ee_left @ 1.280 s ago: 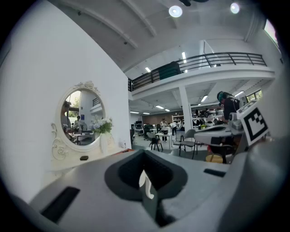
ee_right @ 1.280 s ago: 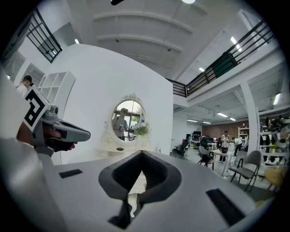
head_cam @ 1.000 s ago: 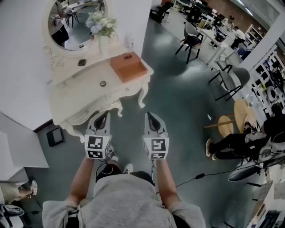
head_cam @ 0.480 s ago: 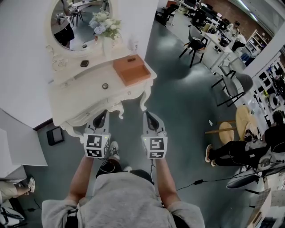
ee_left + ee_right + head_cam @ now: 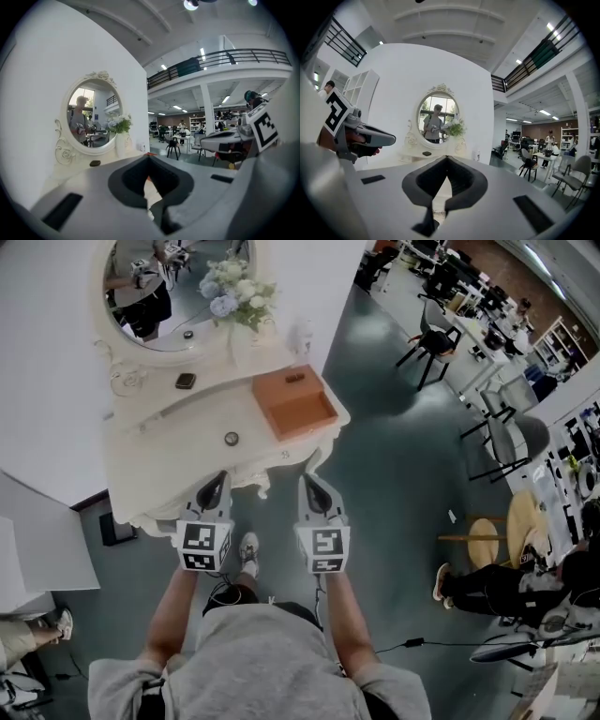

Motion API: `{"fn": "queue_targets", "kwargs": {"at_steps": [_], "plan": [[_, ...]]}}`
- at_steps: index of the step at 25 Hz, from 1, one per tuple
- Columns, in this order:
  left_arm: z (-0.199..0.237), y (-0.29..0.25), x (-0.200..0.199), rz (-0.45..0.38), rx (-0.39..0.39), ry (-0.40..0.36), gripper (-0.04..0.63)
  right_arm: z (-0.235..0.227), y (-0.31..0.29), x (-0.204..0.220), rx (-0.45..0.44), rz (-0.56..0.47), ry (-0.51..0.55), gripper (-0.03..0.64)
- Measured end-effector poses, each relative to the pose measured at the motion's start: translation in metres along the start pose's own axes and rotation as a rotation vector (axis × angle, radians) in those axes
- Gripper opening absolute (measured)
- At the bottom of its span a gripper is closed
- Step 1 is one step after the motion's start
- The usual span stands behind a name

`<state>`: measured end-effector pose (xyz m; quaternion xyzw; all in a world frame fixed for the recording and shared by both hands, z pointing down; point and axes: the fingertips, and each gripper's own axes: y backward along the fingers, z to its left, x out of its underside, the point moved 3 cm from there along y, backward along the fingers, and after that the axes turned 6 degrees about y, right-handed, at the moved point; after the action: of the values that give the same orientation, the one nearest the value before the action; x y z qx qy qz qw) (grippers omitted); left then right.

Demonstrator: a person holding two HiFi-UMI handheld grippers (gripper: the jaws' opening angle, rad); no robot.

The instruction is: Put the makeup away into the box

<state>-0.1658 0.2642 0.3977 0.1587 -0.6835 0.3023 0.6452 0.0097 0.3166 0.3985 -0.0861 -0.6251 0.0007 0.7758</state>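
A white dressing table (image 5: 178, 460) with an oval mirror (image 5: 169, 287) stands ahead. An open orange-brown box (image 5: 295, 401) sits on its right end. A small round makeup item (image 5: 231, 439) lies mid-table, and a dark compact (image 5: 186, 381) rests on the shelf below the mirror. My left gripper (image 5: 217, 482) and right gripper (image 5: 307, 479) hover side by side just short of the table's front edge, both shut and empty. The compact (image 5: 426, 153) also shows in the right gripper view, beyond the shut gripper (image 5: 447, 159). In the left gripper view the compact (image 5: 95, 163) lies left of the shut gripper (image 5: 149, 157).
A vase of flowers (image 5: 239, 301) stands at the back of the table beside the mirror. Office chairs (image 5: 436, 334) and desks fill the room to the right. A round wooden stool (image 5: 525, 526) and a seated person (image 5: 497, 587) are at the lower right.
Both grippers and the person have moved forward toward the dressing table, which now sits nearer and larger in the head view. The jaws stay shut.
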Motion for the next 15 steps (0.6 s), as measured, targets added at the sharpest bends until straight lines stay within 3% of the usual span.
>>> {"fn": "queue_targets", "kwargs": {"at_steps": [15], "plan": [[0.117,-0.126,0.038,0.142,-0.102,0.112,0.0,0.029,-0.203,0.034,-0.225,0.117,-0.008,0.011]]}}
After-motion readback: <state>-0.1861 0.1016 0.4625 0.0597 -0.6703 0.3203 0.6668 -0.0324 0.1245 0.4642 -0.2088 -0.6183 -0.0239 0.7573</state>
